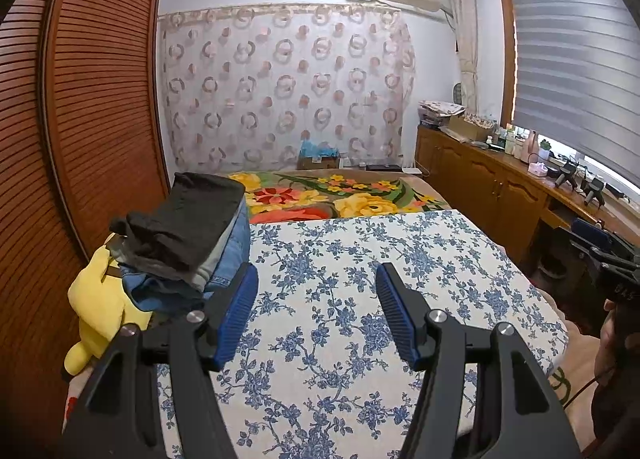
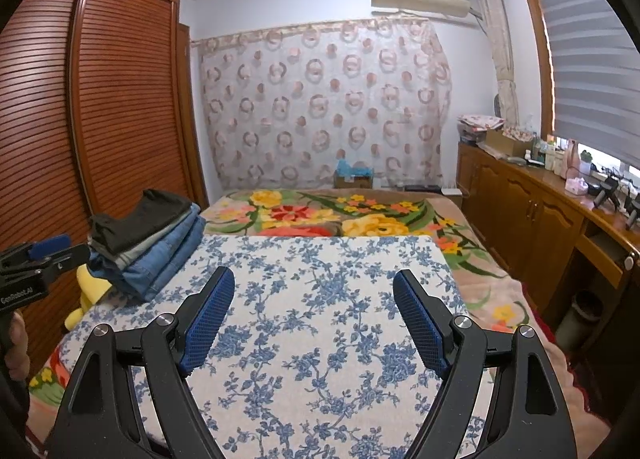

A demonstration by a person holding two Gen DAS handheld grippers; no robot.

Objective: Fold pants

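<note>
Denim and dark cloth are sitting stacked as a pile of pants (image 1: 180,235) at the left edge of the bed (image 1: 360,259), long side running away toward the wall. Both claws are gaping wide and holding nothing: the left claw (image 1: 316,311) is hovering just beside the pile, while the right claw (image 2: 314,319) is hanging farther off, so the left looks nearer.

Ahead of you a blue-flowered cloth (image 1: 360,299) covers the near bed, with a bright floral blanket (image 2: 352,215) beyond it. A yellow plush toy (image 1: 100,299) lies at the left edge beside the louvred wardrobe (image 1: 92,99). To your right a wooden cabinet (image 2: 528,211) runs under the window blind (image 1: 576,67).
</note>
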